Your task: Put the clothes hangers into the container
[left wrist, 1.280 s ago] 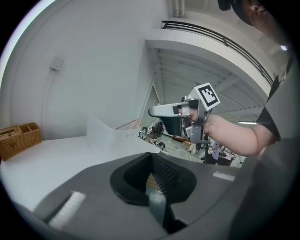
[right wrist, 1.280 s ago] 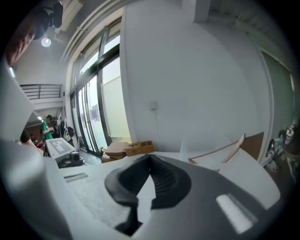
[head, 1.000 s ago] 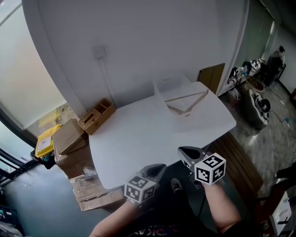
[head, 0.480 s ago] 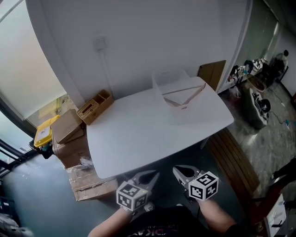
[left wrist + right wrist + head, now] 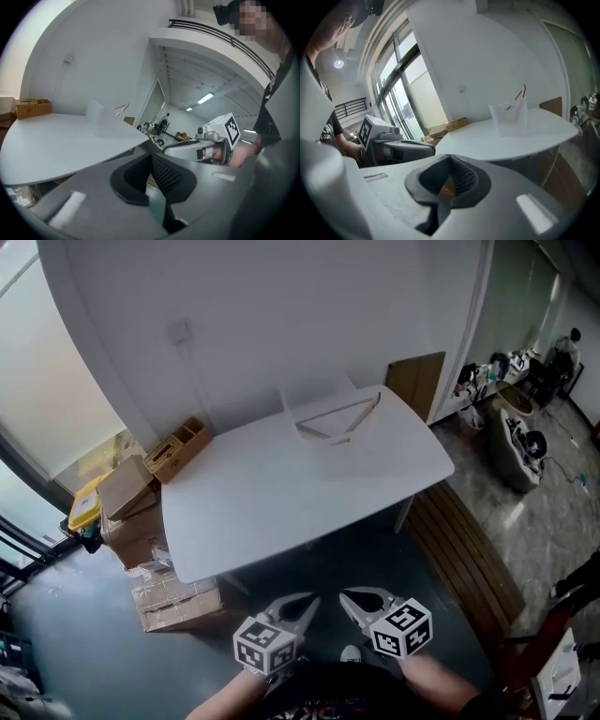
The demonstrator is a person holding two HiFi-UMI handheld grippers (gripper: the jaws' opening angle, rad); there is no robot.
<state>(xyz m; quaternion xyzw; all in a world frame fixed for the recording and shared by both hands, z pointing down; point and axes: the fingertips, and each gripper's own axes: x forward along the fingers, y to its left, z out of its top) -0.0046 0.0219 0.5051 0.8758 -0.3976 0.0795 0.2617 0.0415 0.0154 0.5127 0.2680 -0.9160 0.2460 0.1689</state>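
Note:
A clear plastic container (image 5: 317,404) stands at the far edge of the white table (image 5: 281,493), with wooden clothes hangers (image 5: 339,415) lying in it. The right gripper view shows the container (image 5: 509,116) with a hanger tip (image 5: 521,93) sticking up above its rim. Both grippers are held low, off the table's near edge and well short of the container. My left gripper (image 5: 305,601) is shut with nothing in it. My right gripper (image 5: 349,599) is shut too, empty, beside the left one.
Cardboard boxes (image 5: 131,512) and a wicker box (image 5: 176,448) sit on the floor left of the table. A wooden bench (image 5: 464,559) runs along the table's right side. A white wall stands behind the table. Clutter lies at the far right.
Both grippers have drawn back from the table's near edge toward my body. The view has pulled away, so the table and container sit farther off and more to the left.

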